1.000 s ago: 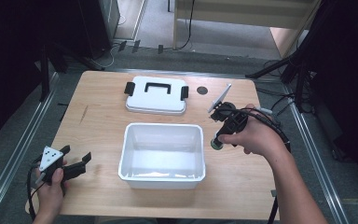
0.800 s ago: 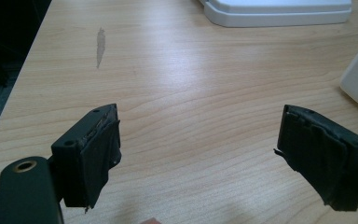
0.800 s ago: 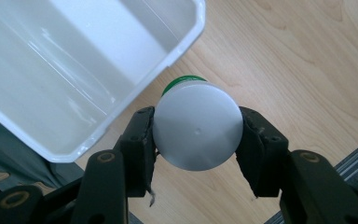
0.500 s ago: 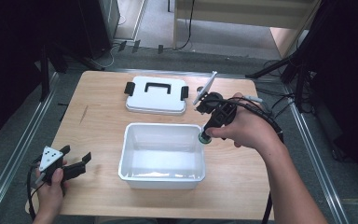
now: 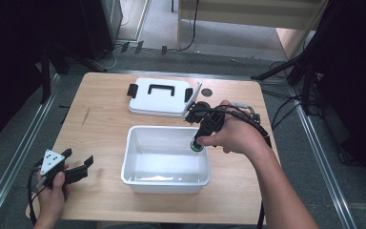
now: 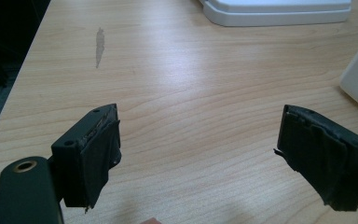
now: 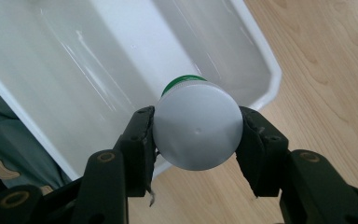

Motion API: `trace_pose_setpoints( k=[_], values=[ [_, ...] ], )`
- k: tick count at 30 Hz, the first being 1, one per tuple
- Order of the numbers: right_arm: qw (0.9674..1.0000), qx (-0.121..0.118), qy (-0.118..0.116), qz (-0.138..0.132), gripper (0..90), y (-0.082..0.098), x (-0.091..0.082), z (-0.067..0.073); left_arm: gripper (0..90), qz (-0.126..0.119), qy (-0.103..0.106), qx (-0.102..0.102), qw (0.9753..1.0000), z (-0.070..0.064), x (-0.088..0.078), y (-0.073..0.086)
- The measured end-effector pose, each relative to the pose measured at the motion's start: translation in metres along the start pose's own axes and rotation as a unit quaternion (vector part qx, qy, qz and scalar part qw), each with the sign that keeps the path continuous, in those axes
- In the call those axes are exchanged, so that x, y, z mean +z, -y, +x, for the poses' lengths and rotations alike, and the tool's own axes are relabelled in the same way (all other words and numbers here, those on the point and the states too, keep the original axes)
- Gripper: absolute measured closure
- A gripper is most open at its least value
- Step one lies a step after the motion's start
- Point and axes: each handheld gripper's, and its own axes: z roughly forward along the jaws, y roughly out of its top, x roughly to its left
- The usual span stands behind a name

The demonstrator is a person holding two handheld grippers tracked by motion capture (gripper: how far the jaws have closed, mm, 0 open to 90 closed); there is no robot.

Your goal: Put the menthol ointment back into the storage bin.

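A small white bottle with a green cap (image 7: pixel 196 130) is clamped between the jaws of my right gripper (image 7: pixel 196 128). In the high view the right gripper (image 5: pixel 198 143) holds the bottle (image 5: pixel 198 146) just above the right rear part of the white open bin (image 5: pixel 164 183). The cap end points down into the bin (image 7: pixel 74 60). My left gripper (image 5: pixel 78 160) rests near the table's front left corner, open. Nothing sits between the jaws of the left gripper (image 6: pixel 198 140), just bare wood.
The bin's white lid (image 5: pixel 159 98) with a black handle and side clips lies flat behind the bin, and its edge shows in the left gripper view (image 6: pixel 275 11). A dark round hole (image 5: pixel 207 92) marks the table right of the lid. Cables trail off the table's right side.
My right gripper has carried the bottle leftward, from beside the bin's right rim to over the bin's interior. The left gripper has stayed put.
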Motion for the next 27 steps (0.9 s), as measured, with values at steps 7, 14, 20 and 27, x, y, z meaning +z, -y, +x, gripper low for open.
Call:
trace_pose_setpoints(
  k=[7,14,20,27],
  values=[
    [0.9995,-0.024,-0.012,0.016,51.4,-0.004,0.034,0.005,14.1,0.000,-0.001,-0.001,1.0000,0.000,0.000,0.000],
    [0.9988,-0.035,-0.020,0.030,51.4,-0.004,0.061,0.007,14.2,0.002,-0.001,0.000,1.0000,0.000,0.000,0.000],
    [0.9980,-0.045,-0.026,0.035,51.4,-0.006,0.075,0.011,14.2,0.002,-0.002,0.002,1.0000,0.000,0.000,0.000],
    [0.9971,-0.053,-0.027,0.047,51.4,-0.010,0.090,0.017,14.2,0.003,-0.001,0.001,1.0000,0.000,0.000,0.000]
  ],
)
